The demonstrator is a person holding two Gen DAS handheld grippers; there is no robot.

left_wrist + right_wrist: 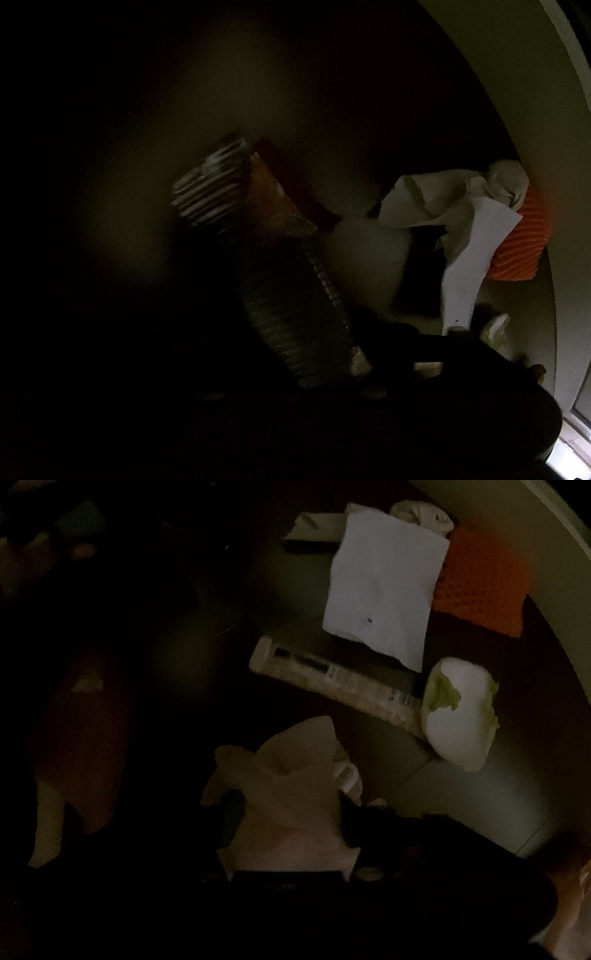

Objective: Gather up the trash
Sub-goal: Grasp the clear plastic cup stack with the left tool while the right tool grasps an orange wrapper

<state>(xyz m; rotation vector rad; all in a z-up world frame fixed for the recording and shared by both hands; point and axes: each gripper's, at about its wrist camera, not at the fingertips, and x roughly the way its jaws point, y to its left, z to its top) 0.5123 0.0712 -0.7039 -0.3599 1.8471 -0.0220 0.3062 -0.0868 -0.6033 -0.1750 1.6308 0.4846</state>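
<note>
Both views look down into a dark trash bin. In the left wrist view a crinkled foil snack wrapper (280, 266) lies close in front of my left gripper, whose fingers are lost in the dark. Behind it are a white paper sheet (476, 254), crumpled tissue (436, 195) and an orange ribbed piece (524, 243). In the right wrist view a crumpled pale tissue (291, 797) sits between the dark fingers of my right gripper (291, 849). Beyond lie a white paper sheet (384, 587), a printed tube (332, 679), a white lid with green smear (461, 712) and an orange mesh piece (484, 587).
The pale bin wall (517, 110) curves along the right in the left wrist view and also in the right wrist view (554, 590). An orange-brown wrapper (81, 746) lies dimly at the left. Everything else is in deep shadow.
</note>
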